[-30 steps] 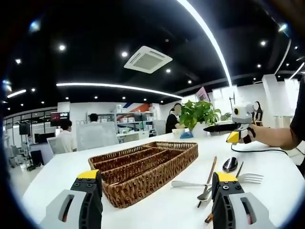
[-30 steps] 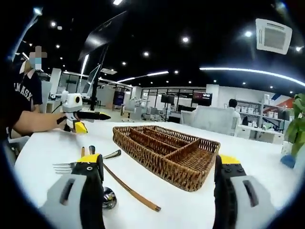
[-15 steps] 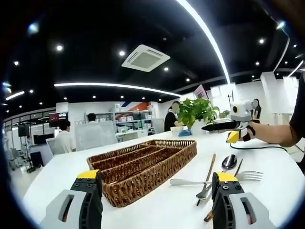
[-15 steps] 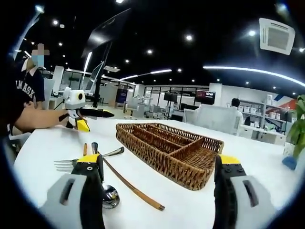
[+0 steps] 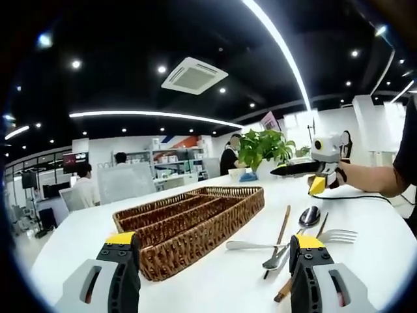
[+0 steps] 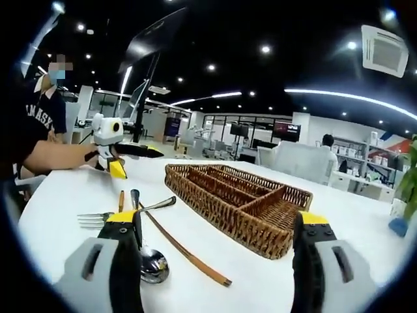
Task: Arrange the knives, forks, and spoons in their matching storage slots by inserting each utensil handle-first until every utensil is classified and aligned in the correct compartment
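Note:
A brown wicker cutlery tray (image 5: 189, 218) with several long compartments lies empty on the white table, also seen as the tray (image 6: 241, 202) from the other side. Beside it lie loose utensils: a fork (image 5: 339, 236), a spoon (image 5: 309, 216), a wooden-handled piece (image 5: 283, 227) and a metal spoon (image 5: 273, 259). The right gripper view shows the fork (image 6: 94, 220), a spoon bowl (image 6: 153, 266) and a long wooden handle (image 6: 186, 251). My left gripper (image 5: 213, 240) is open above the near table edge. My right gripper (image 6: 218, 218) is open too, holding nothing.
A potted plant (image 5: 260, 151) stands behind the tray. A person's hand holds the other gripper (image 5: 319, 171) past the utensils, seen as a gripper (image 6: 114, 153) from the right. A black cable (image 5: 365, 195) runs on the table. People sit at desks far behind.
Both cameras have drifted slightly, so the tray and utensils sit a little differently in each view. Nothing on the table has moved, and both pairs of jaws stay open.

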Action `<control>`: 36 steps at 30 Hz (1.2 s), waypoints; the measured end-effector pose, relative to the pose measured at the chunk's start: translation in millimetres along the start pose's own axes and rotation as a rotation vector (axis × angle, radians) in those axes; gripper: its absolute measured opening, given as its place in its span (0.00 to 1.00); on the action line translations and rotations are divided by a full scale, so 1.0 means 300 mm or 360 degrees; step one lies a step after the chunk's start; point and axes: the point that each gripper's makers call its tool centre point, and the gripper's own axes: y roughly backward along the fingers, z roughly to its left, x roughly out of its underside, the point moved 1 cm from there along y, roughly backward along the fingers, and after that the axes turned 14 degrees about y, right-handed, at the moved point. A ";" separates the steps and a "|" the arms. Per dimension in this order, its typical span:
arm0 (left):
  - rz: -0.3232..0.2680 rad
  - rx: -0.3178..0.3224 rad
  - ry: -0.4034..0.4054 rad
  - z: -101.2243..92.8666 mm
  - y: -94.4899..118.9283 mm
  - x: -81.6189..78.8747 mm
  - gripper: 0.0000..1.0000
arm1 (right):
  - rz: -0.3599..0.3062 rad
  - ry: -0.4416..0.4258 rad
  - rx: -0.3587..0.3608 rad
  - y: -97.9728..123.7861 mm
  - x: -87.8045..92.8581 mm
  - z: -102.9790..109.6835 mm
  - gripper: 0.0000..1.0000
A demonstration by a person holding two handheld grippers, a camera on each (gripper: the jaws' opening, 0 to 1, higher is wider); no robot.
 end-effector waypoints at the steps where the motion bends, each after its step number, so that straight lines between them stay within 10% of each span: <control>1: 0.0003 0.0006 0.0005 -0.003 0.000 0.001 1.00 | -0.0002 0.0000 -0.0011 -0.001 -0.001 0.006 0.99; 20: 0.0042 0.0112 -0.0013 -0.071 -0.020 0.020 0.98 | 0.0047 0.0035 -0.0191 -0.022 0.022 0.085 0.84; 22: 0.0053 0.0104 0.0010 -0.064 -0.031 0.036 1.00 | 0.0130 -0.0022 -0.0440 -0.013 0.001 0.163 0.83; 26: 0.0035 0.0103 0.0016 -0.063 -0.031 0.028 1.00 | 0.0280 0.0289 -0.0482 -0.042 -0.064 0.113 0.67; 29: 0.0033 0.0106 -0.0013 -0.072 -0.030 0.025 1.00 | 0.0331 0.0275 -0.0684 -0.074 -0.096 0.157 0.80; 32: 0.0025 0.0098 -0.0007 -0.063 -0.024 0.022 1.00 | 0.0363 0.0355 -0.0683 -0.110 -0.087 0.159 0.61; 36: 0.0009 0.0086 0.0010 -0.048 -0.015 0.015 1.00 | 0.0328 0.0237 -0.0713 -0.141 -0.063 0.209 0.63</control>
